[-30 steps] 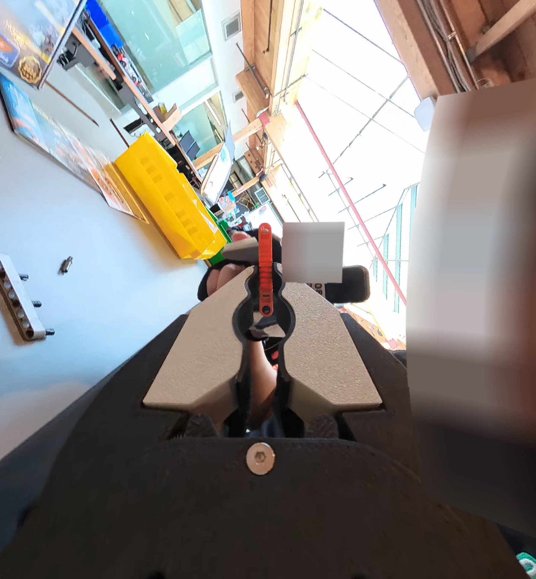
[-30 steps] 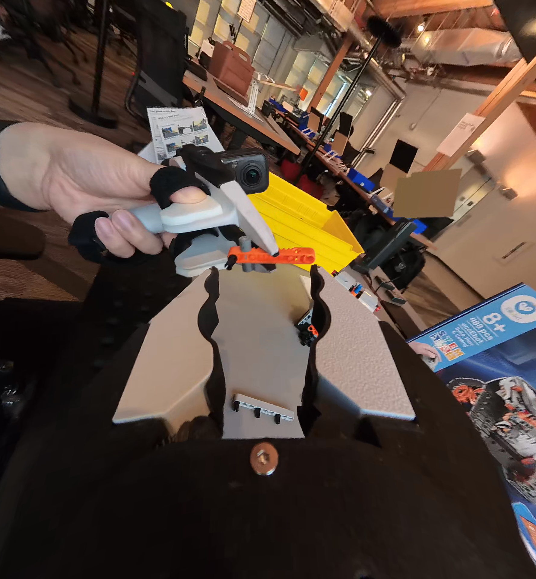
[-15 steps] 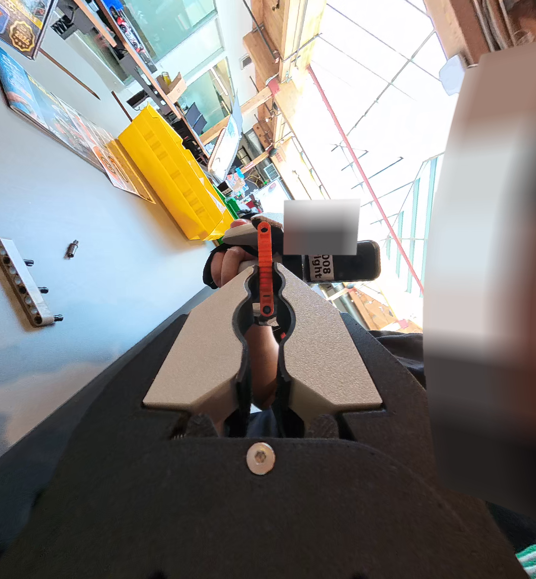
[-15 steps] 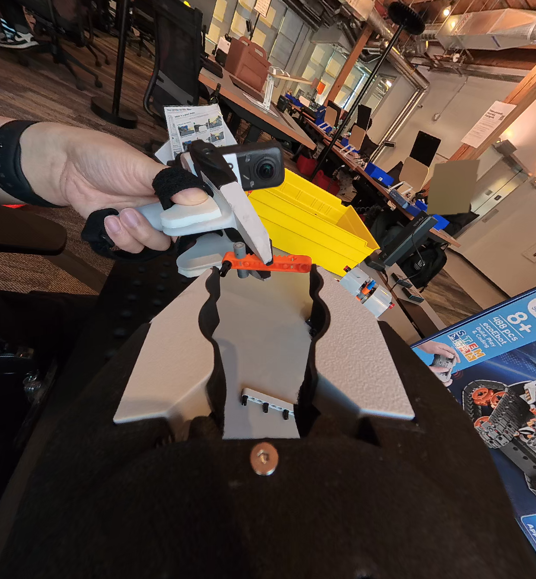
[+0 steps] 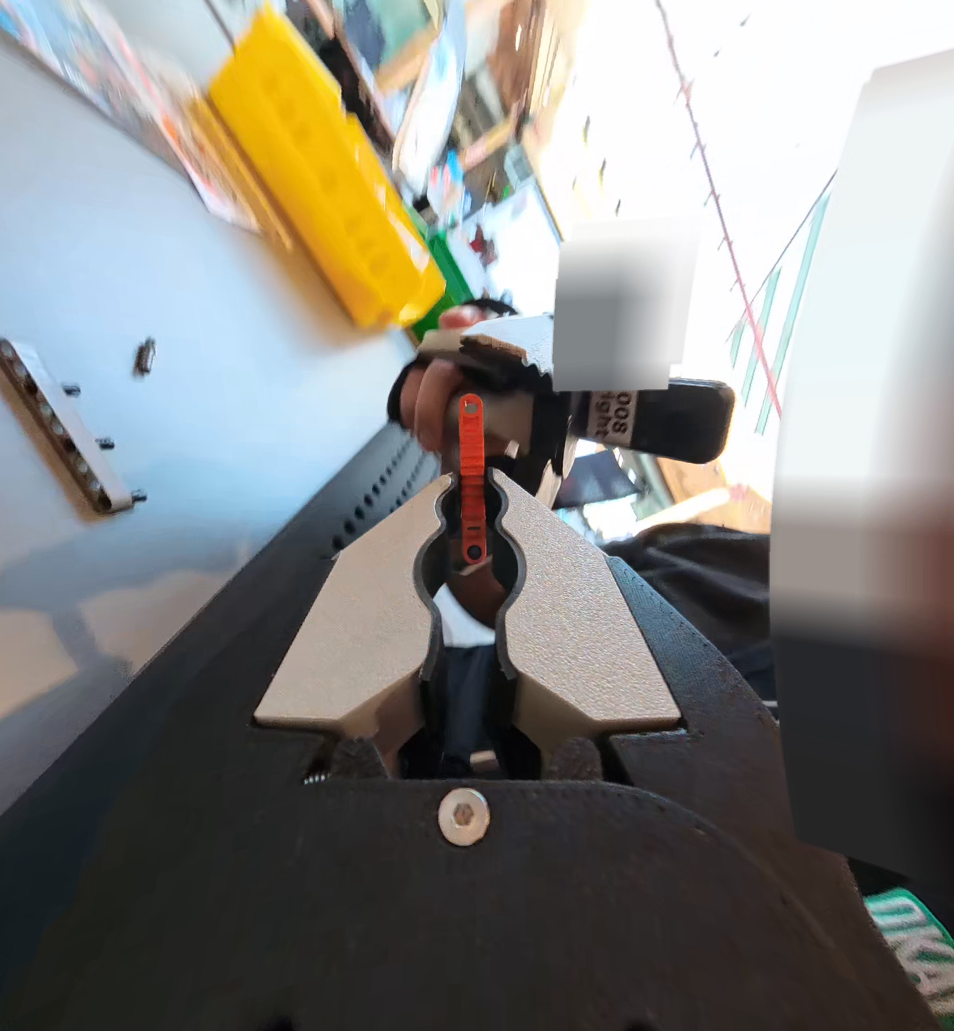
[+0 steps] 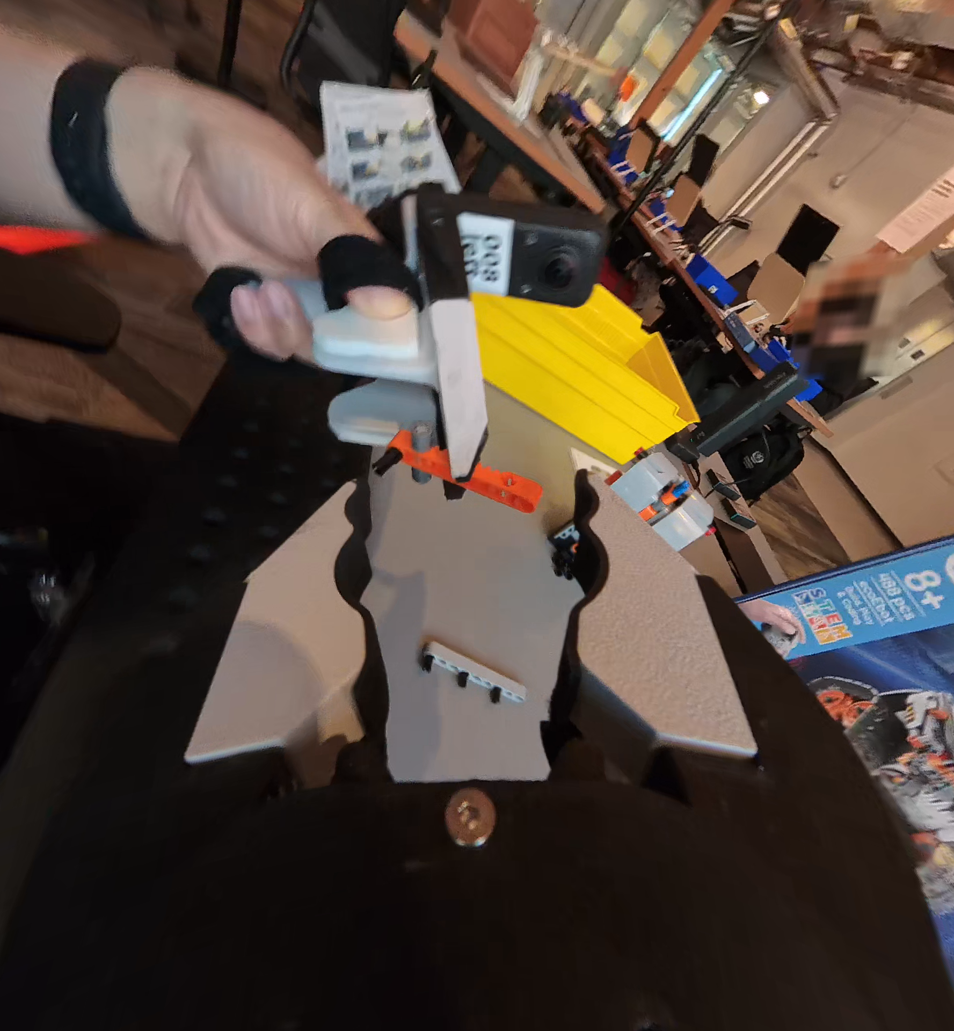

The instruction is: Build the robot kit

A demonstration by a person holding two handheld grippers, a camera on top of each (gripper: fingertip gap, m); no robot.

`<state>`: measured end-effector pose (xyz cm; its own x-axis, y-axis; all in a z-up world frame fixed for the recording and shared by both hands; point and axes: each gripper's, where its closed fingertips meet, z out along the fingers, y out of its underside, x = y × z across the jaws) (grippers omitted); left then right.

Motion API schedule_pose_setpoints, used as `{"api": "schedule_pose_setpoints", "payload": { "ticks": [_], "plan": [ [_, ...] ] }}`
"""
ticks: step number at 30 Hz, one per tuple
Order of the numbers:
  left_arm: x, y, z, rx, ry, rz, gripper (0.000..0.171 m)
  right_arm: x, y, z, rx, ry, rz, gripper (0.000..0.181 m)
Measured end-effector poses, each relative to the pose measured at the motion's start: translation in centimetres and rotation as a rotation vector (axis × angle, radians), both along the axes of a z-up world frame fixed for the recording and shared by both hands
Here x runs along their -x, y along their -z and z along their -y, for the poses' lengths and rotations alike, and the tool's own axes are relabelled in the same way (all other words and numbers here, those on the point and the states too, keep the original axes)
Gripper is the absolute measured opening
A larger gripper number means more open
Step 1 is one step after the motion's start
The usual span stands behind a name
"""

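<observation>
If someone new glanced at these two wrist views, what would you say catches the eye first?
The orange beam stands out first, pinched in the shut left claw and held in the air above the table. Next comes the big yellow bin at the table's far side. The right claw is open, and through its gap a grey beam with black pins lies flat on the table.

Bare table [image 6: 463, 586] between grey beam [image 6: 471, 672] (pins up) and yellow bin [image 6: 575, 357].

Left wrist view rolled sideways, close along its fingers, right wrist view looking down over the grey table [image 6: 463, 586], both sharing the long yellow plastic bin [image 5: 318, 167] [image 6: 569, 368].
</observation>
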<state>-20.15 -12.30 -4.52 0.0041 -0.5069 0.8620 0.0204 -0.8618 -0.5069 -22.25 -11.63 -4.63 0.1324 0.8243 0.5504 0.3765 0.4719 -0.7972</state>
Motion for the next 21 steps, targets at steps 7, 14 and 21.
{"api": "schedule_pose_setpoints", "payload": {
  "ticks": [7, 14, 21],
  "plan": [
    [-0.4, 2.2, 1.9, -0.021, 0.226, -0.211, 0.006, -0.9, 1.9, 1.4, -0.029, -0.169, 0.224, 0.026],
    [-0.3, 2.1, 0.8, -0.042, 0.250, -0.185, 0.007, -1.3, 2.7, 1.3, 0.052, -0.187, 0.228, 0.006],
    [3.1, -1.7, -0.9, -0.588, 0.049, -0.114, 0.048, -2.5, 1.8, -0.2, 0.194, -0.130, 0.123, 0.006]
  ]
}}
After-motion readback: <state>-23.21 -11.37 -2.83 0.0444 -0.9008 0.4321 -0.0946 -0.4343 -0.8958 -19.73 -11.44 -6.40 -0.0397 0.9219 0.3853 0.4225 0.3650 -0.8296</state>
